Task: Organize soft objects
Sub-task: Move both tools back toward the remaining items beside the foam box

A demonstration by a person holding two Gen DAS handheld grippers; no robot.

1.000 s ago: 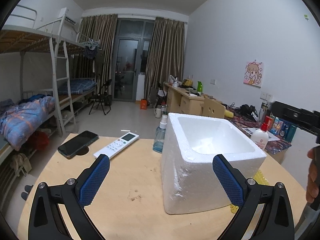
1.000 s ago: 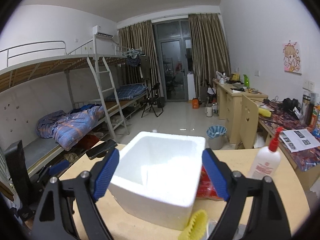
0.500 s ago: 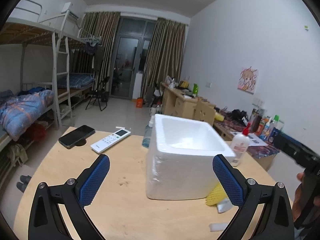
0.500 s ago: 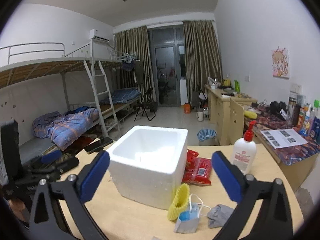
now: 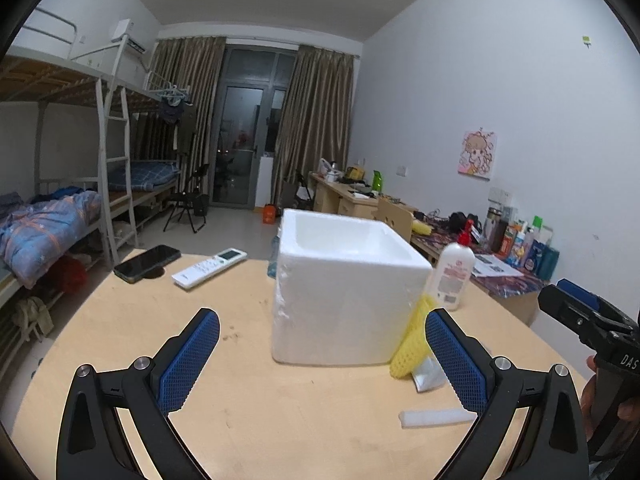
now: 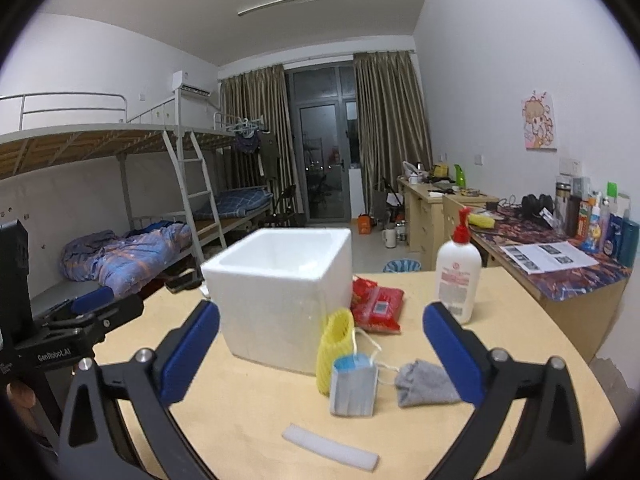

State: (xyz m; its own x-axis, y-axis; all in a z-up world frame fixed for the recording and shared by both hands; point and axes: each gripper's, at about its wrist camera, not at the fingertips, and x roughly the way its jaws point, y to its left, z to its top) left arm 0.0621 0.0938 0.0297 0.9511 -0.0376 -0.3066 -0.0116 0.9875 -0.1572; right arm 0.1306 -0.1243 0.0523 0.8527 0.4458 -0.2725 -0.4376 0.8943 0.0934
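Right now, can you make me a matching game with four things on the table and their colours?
Things:
1. foam net
2. sock
3. snack bag
4. box

Colours:
a. white
b. red
c. grey
d. yellow

Pairs: 1-d, 2-c, 3-b, 4-a
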